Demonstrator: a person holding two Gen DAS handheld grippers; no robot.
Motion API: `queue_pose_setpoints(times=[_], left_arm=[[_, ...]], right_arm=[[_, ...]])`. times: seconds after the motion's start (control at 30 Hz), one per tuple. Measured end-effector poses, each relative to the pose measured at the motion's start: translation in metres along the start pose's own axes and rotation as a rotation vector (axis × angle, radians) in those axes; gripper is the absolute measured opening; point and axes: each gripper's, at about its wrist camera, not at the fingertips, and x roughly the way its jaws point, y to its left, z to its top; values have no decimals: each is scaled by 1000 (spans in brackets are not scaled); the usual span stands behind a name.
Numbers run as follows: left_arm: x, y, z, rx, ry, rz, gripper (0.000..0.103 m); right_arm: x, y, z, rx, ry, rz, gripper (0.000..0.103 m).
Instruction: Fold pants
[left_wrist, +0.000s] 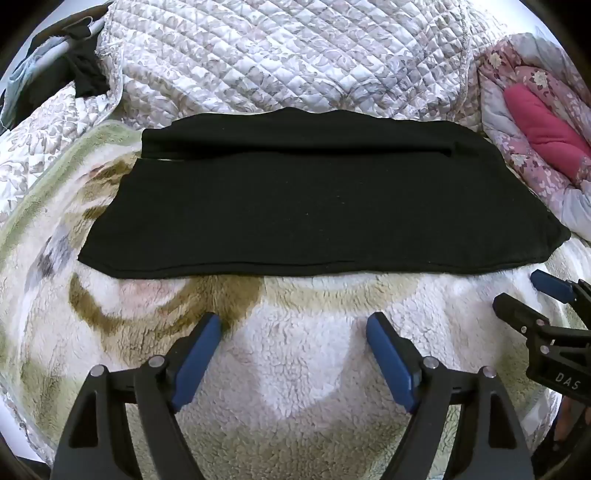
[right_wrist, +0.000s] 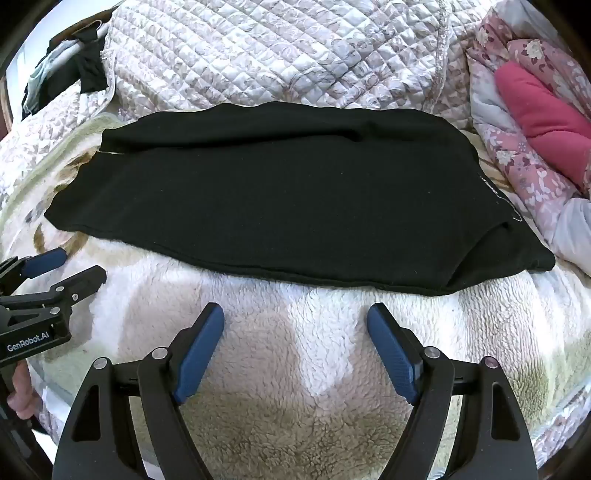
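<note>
**Hovering short of the folded pants**

Looking along my left gripper (left_wrist: 293, 325), I see the black pants (left_wrist: 317, 210) lying flat, folded into a wide band across the fleece blanket (left_wrist: 306, 373), just beyond my fingertips and apart from them. My blue pads (left_wrist: 197, 360) stand spread wide, gripping nothing, above bare fleece. My right gripper (left_wrist: 524, 291) shows near the pants' right corner.

From my right gripper (right_wrist: 295, 317), the pants (right_wrist: 280, 199) again lie just ahead, their near hem clear of my widely parted, empty fingers. My left gripper (right_wrist: 75, 266) sits by the pants' left end, parted too. A quilted cover (right_wrist: 277, 55) lies behind the pants.
</note>
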Motion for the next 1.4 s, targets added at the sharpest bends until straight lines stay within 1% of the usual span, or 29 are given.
queue_pose_setpoints(times=[1.4], left_arm=[[1,-5,-3,6,2,3,85]], right_arm=[[0,0,0,-6,-4,-7,80]])
